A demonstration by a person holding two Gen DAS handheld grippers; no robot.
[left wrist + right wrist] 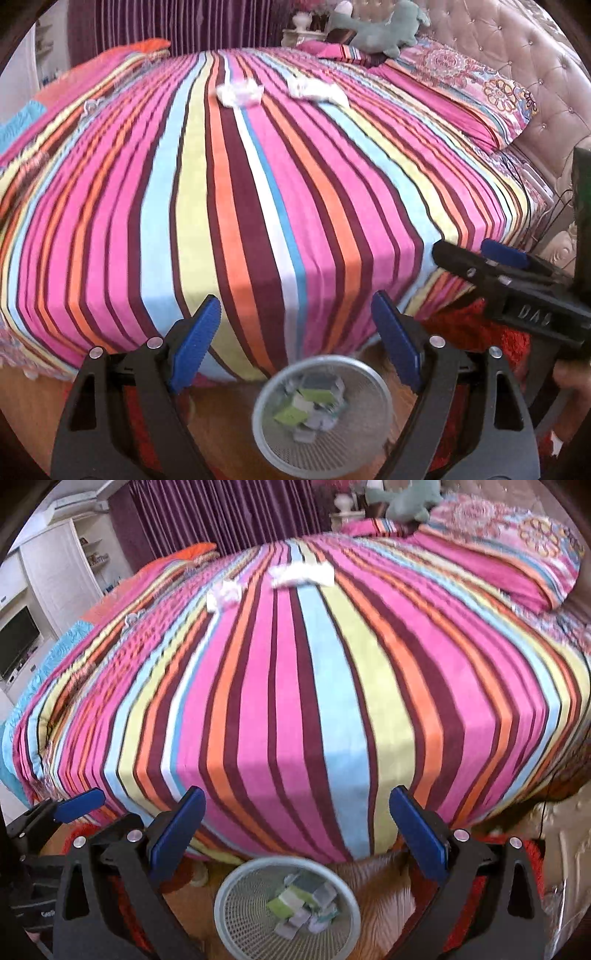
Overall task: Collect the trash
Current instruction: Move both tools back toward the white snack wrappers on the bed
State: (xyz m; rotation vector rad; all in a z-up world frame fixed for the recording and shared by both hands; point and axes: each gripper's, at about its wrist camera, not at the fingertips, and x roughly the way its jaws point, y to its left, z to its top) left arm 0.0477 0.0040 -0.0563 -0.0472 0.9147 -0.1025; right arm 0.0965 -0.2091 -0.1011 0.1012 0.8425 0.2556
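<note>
A smooth bedspread (258, 192) in long pink, maroon, orange, yellow and pale blue stripes is covering the bed and draping over its near edge. Two crumpled white tissue wads (240, 94) and (317, 89) are lying side by side on it toward the far side, soft and ragged in outline. A round mesh wastebasket (321, 413) of pale perforated metal is standing on the wooden floor just below the bed's near edge, holding folded scraps of green, white and grey paper (310, 402). A grey plush toy (384, 31) is resting by the floral pillow (476, 92) against a tufted, padded headboard (517, 48); purple curtains (177, 22) are hanging behind, and a red shaggy rug (465, 325) is lying beside the basket. The left tool (295, 325) and the right tool (297, 819), black frames with ribbed blue pads, are both standing released with nothing between their jaws, each hovering above the basket, with the tissue wads well apart from them across the bed.
</note>
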